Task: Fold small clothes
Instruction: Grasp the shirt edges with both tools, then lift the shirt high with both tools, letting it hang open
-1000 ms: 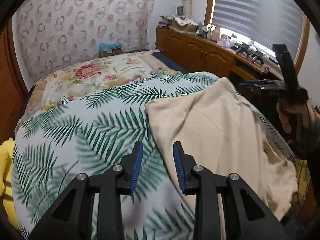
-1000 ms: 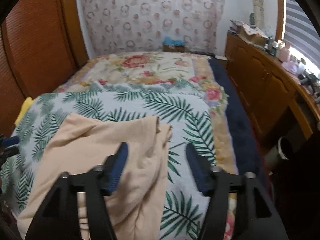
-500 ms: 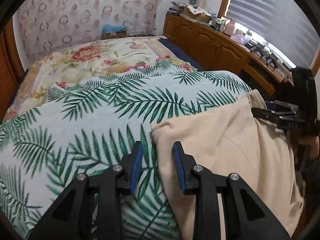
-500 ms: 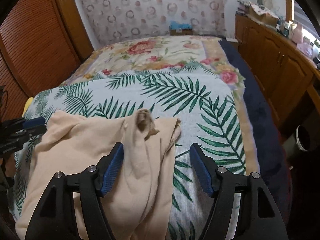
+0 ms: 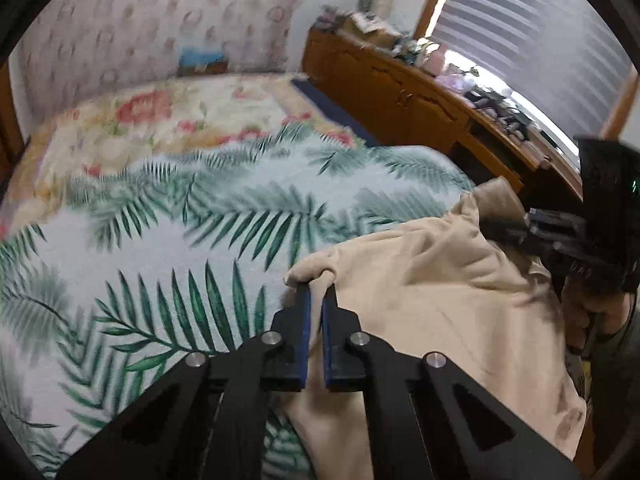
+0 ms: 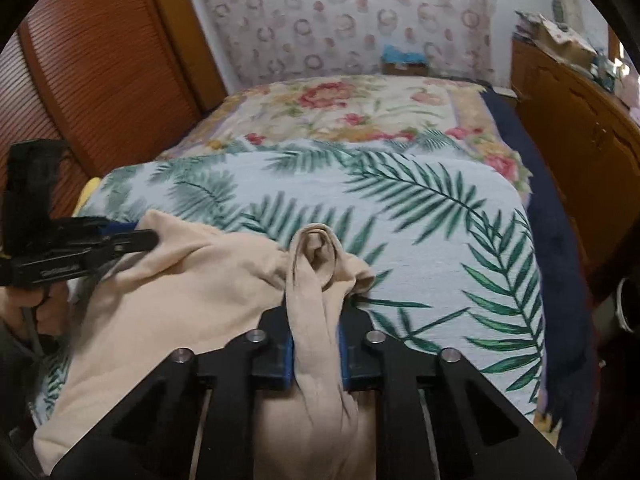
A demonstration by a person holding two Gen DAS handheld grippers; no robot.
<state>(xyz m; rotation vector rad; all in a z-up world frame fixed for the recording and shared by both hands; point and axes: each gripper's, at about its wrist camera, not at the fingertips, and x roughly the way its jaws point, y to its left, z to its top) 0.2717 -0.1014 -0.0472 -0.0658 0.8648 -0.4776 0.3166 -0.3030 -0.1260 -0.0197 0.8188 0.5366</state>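
Your left gripper (image 5: 315,294) is clamped on a corner of the beige garment (image 5: 432,292); its jaws have just been closing, and a small pucker of cloth pokes up past the blue pads (image 5: 305,320). Your right gripper (image 6: 316,312) is clamped too, its jaws also just closed, with a thick bunched fold of the same garment squeezed between the pads and spilling forward in a loop past the fingertips.

The garment lies on the near part of the bed, on the palm-leaf cover (image 6: 420,220), stretched between your two grippers and rumpled where each one pinches it. Its lower edge hangs toward you, over the bed's near side.

Beyond the palm-leaf cover lies a floral quilt (image 6: 352,100), up to the patterned wall. A small box (image 6: 402,66) sits at the head of the bed with something blue in it; what that is you cannot tell. On the window side a wooden cabinet (image 5: 400,96) runs along the bed, its top crowded with small items, blurred. A round dark bin (image 6: 628,304) stands on the floor by the cabinet; its contents are hidden.
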